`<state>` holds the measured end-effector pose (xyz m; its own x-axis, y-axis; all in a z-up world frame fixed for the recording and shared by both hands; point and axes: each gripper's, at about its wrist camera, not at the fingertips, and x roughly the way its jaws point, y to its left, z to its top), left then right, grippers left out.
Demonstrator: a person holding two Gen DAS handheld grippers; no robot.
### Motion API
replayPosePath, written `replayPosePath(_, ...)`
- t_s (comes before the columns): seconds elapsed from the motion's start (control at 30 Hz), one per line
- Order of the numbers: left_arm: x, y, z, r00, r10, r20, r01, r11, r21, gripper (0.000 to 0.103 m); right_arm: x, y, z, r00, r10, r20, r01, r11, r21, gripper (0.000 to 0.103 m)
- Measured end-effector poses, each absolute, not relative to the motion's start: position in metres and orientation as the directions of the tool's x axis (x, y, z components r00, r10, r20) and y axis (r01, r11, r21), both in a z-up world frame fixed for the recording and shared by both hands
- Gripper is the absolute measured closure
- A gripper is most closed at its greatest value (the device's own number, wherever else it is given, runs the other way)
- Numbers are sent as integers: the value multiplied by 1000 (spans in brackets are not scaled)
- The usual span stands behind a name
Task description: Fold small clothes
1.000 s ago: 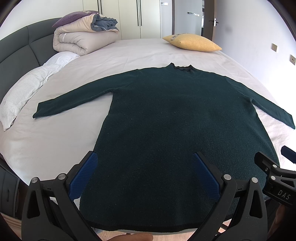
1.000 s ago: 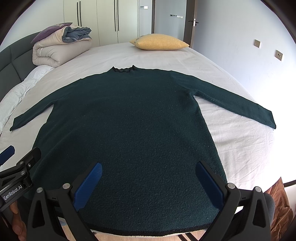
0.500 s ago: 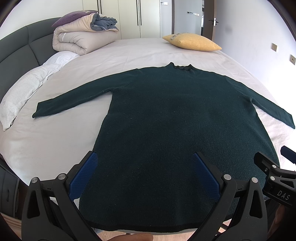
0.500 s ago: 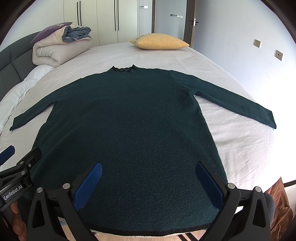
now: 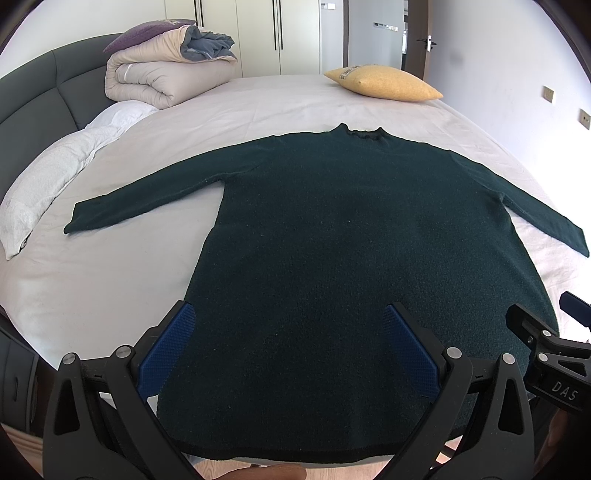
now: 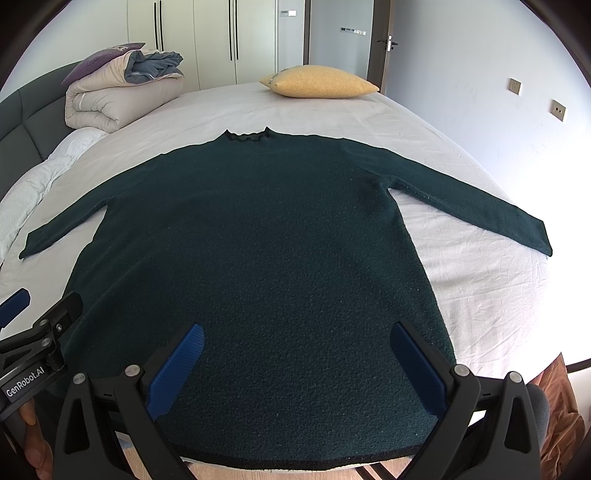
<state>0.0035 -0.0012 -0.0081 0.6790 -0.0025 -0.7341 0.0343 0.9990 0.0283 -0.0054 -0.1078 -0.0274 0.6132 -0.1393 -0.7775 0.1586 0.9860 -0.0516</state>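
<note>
Dark green sweater [image 5: 354, 258] lies flat across frame centre on the bed [image 5: 258, 110], sleeves out. Left gripper [image 5: 288, 325] and right gripper [image 6: 295, 339] hover at the bottom edge, both spread wide, gripping nothing.

White wardrobe [image 5: 258, 35] behind bed [image 5: 258, 99]
</note>
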Motion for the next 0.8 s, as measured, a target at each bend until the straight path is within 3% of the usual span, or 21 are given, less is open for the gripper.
replayPosePath(0.8, -4, -6, -21, 665, -13, -747, 39, 999, 17, 0, -12, -106, -32, 602, -137, -787, 160, 986, -50, 0)
